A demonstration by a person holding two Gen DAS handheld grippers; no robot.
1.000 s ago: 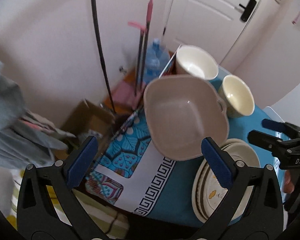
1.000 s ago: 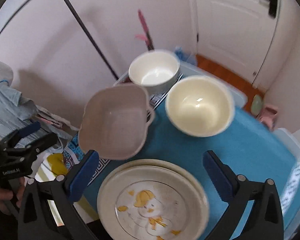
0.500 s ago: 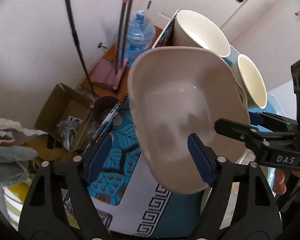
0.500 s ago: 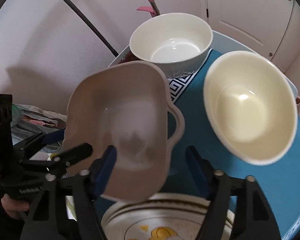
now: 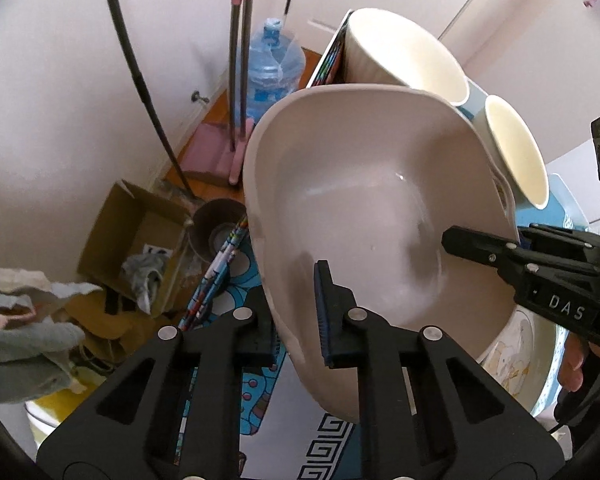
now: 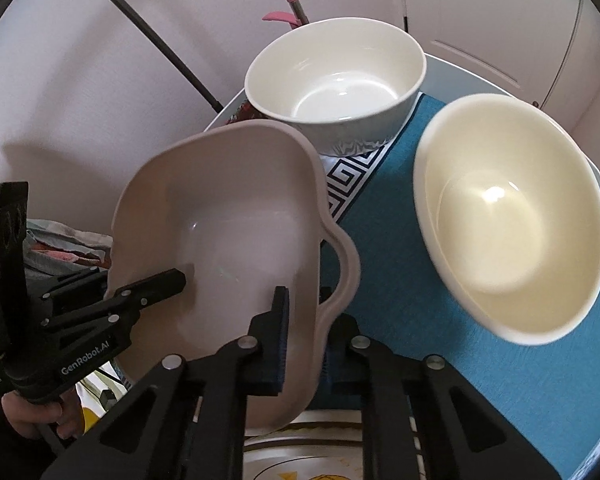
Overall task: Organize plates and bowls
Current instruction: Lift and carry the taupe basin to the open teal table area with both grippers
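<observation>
Both your claws, spread a second ago, now pinch the beige handled dish (image 6: 236, 232) by opposite walls — left claw (image 5: 300, 312), right claw (image 6: 304, 328) — holding it tilted above the plate stack (image 5: 528, 360), ready to nest somewhere.

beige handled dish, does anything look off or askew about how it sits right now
Yes. The beige handled dish is tilted, not flat on the blue tablecloth. The left gripper and the right gripper each clamp a wall of it. It partly overlaps the plate stack. No spill or damage shows.
</observation>
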